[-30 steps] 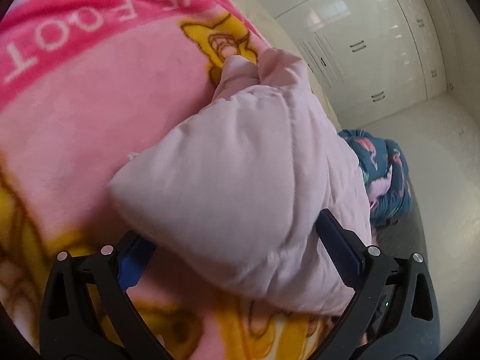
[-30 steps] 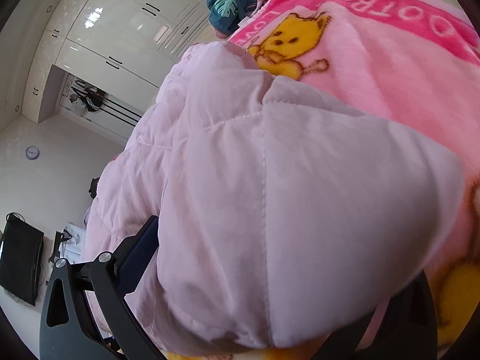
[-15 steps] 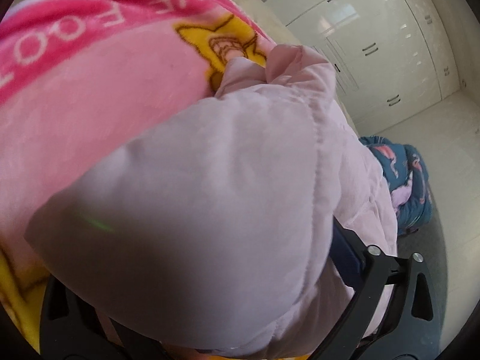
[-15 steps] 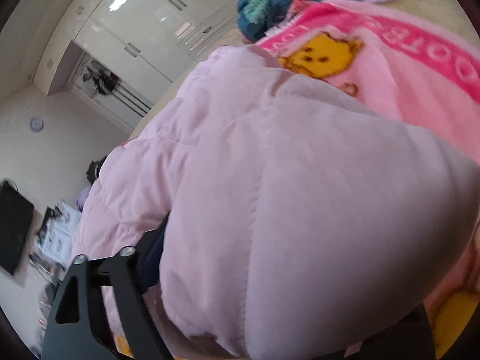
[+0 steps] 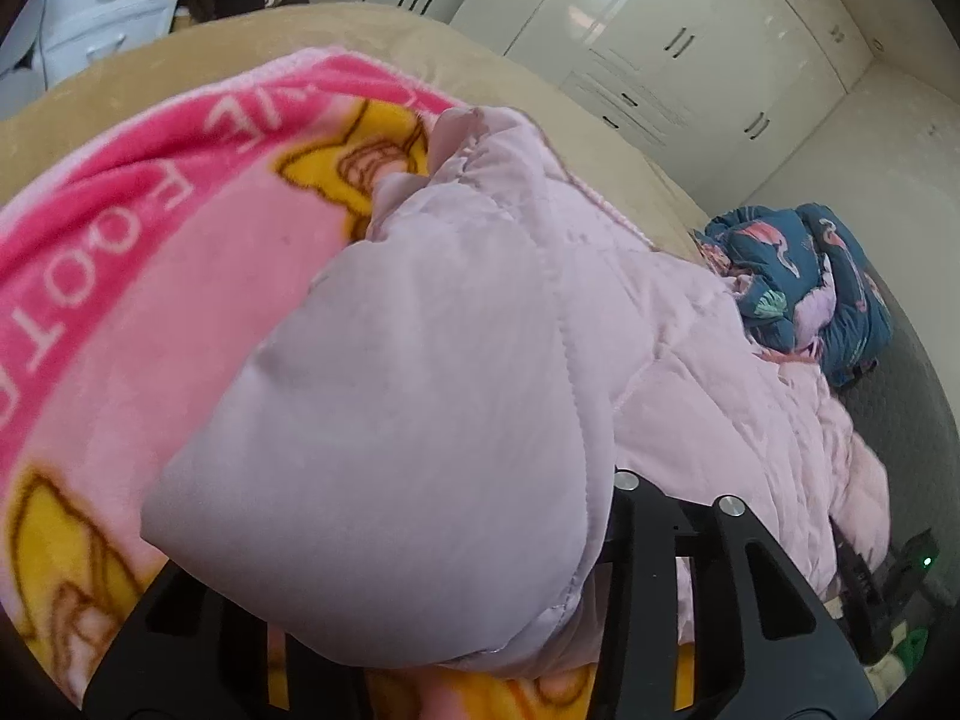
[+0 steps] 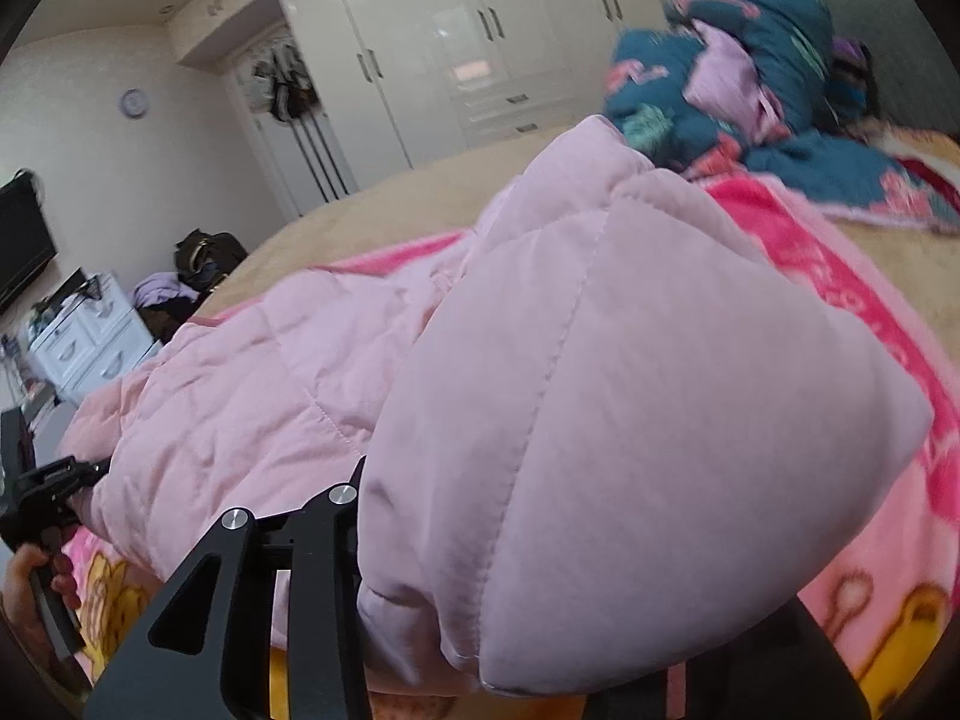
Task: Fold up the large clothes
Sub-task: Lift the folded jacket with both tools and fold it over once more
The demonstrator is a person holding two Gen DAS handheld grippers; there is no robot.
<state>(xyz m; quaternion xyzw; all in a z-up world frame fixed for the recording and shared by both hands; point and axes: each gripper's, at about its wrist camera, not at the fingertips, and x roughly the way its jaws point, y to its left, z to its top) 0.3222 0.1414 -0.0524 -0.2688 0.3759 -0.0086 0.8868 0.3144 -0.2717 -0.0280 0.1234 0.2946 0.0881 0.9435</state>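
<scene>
A pale pink quilted puffer jacket (image 5: 420, 396) lies on a pink and yellow cartoon blanket (image 5: 150, 276) on the bed. My left gripper (image 5: 420, 648) is shut on a padded corner of the jacket, which bulges over the jaws and hides the fingertips. My right gripper (image 6: 528, 660) is shut on another padded corner of the same jacket (image 6: 600, 396), also hiding its fingertips. The rest of the jacket (image 6: 240, 408) stretches between the two grippers. The left gripper's handle and the hand on it show at the far left of the right wrist view (image 6: 36, 498).
A crumpled teal flamingo-print garment (image 5: 798, 282) (image 6: 720, 78) lies at the far side of the bed. White wardrobes (image 6: 450, 54) line the wall. A white drawer unit (image 6: 90, 342) and a dark bag (image 6: 207, 252) stand beyond the bed's edge.
Both grippers have lifted and swung with the jacket corners held. The views now look further across the bed towards the wardrobes, and more of the jacket body shows between them.
</scene>
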